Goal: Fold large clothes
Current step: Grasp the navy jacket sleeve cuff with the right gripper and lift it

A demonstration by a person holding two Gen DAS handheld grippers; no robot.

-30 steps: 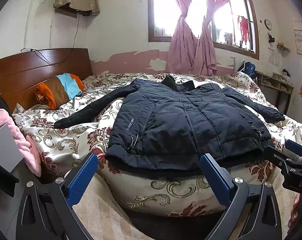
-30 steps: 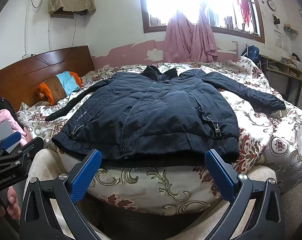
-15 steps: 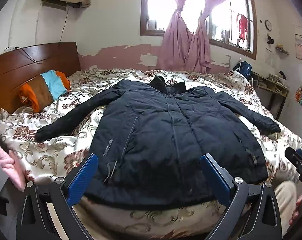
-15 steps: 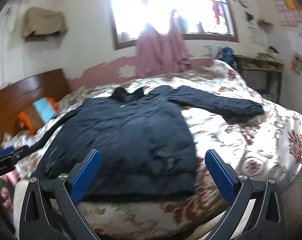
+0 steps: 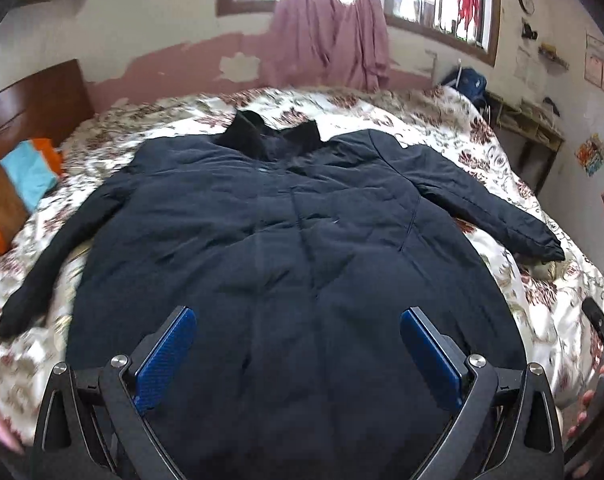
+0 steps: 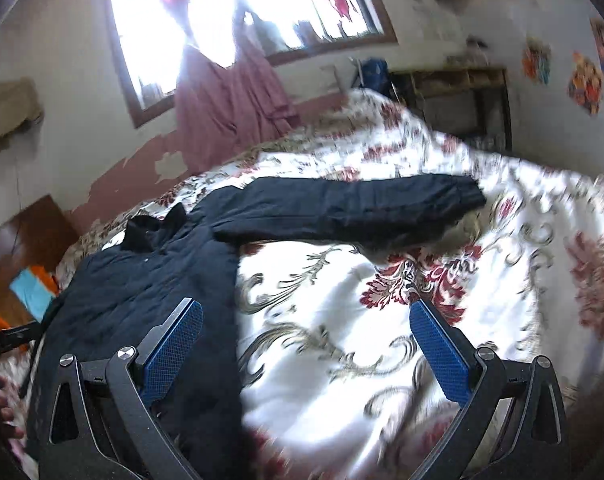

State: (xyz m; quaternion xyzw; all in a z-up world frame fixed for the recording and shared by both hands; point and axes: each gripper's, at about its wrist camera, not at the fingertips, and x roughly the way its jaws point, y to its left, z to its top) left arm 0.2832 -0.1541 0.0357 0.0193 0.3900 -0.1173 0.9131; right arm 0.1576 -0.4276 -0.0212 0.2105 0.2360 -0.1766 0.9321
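The jacket is of dark matt cloth, padded and a little wrinkled. The bedcover under it is smooth printed cloth with a soft shine. The headboard is polished brown wood. The curtain is thin pink cloth. The left gripper has matt black plastic arms, blue rough-textured pads and shiny metal screws.

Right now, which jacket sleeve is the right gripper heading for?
The sleeve stretched toward the desk side, ahead of the open right gripper; the other sleeve lies toward the headboard.
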